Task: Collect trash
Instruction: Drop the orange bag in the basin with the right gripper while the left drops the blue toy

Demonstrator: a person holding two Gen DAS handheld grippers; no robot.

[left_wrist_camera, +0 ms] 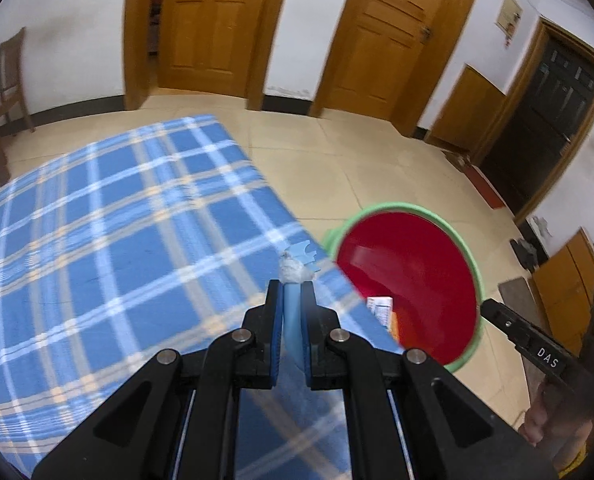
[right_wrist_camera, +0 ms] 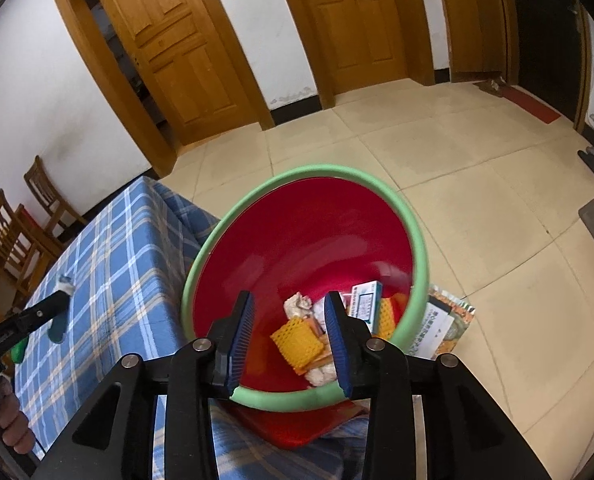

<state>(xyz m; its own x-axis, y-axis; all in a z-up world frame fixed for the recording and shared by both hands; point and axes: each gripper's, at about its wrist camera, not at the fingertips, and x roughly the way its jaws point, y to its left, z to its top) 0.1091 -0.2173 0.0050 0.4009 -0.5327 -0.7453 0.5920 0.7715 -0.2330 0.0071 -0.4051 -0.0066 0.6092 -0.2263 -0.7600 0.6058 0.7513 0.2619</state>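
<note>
My left gripper (left_wrist_camera: 291, 283) is shut on a light blue plastic stick (left_wrist_camera: 291, 316) that has a white wad (left_wrist_camera: 293, 270) near its notched tip. It hangs over the right edge of the plaid-covered table (left_wrist_camera: 97, 240). Beside that edge, on the floor, stands a red bin with a green rim (left_wrist_camera: 401, 205). My right gripper (right_wrist_camera: 289, 296) hovers open above the bin (right_wrist_camera: 321, 170), with nothing between its pads. Down in the bin lie a yellow foam net (right_wrist_camera: 297, 338), a white crumpled tissue (right_wrist_camera: 297, 304) and a small box (right_wrist_camera: 365, 300). The left gripper (right_wrist_camera: 63, 286) shows at the left of the right wrist view.
A foil packet (right_wrist_camera: 445, 320) lies on the tiled floor against the bin. A green object (right_wrist_camera: 19, 350) sits on the table near the left hand (right_wrist_camera: 9, 428). Wooden chairs (right_wrist_camera: 41, 192) stand beyond the table. Two wooden doors (right_wrist_camera: 169, 40) line the far wall.
</note>
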